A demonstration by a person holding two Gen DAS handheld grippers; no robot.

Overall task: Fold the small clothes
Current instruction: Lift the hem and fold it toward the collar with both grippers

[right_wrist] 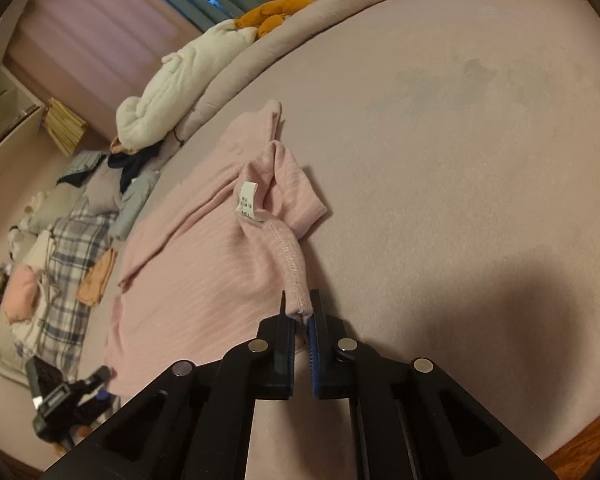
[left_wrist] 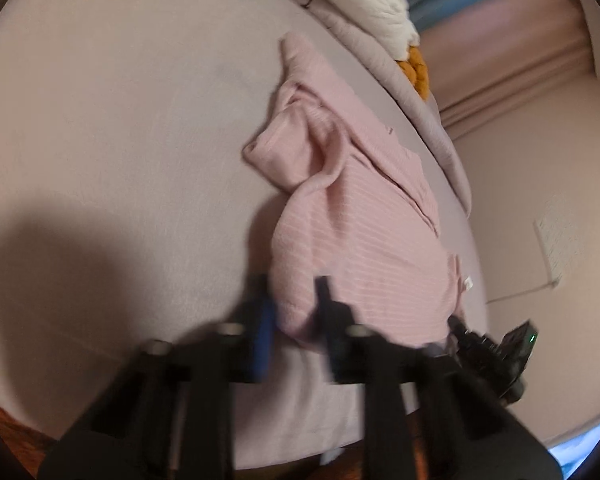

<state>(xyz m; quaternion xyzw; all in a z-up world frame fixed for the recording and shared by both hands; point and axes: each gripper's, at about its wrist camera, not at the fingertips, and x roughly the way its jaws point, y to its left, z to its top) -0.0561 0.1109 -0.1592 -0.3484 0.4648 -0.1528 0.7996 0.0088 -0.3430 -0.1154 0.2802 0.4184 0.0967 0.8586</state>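
The right hand-held gripper (right_wrist: 300, 312) pinches the pink garment's (right_wrist: 204, 264) hem; the left hand-held gripper (left_wrist: 294, 292) grips its other edge on the bed (right_wrist: 460, 140).

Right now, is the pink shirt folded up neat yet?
Not yet. The pink shirt lies rumpled on the bed, one part flopped over, tag showing.

Ribbed pink knit garment (right_wrist: 204, 264), matt mauve bedsheet (right_wrist: 460, 160), fluffy white blanket (right_wrist: 180, 80), matt black plastic claw (right_wrist: 300, 312)
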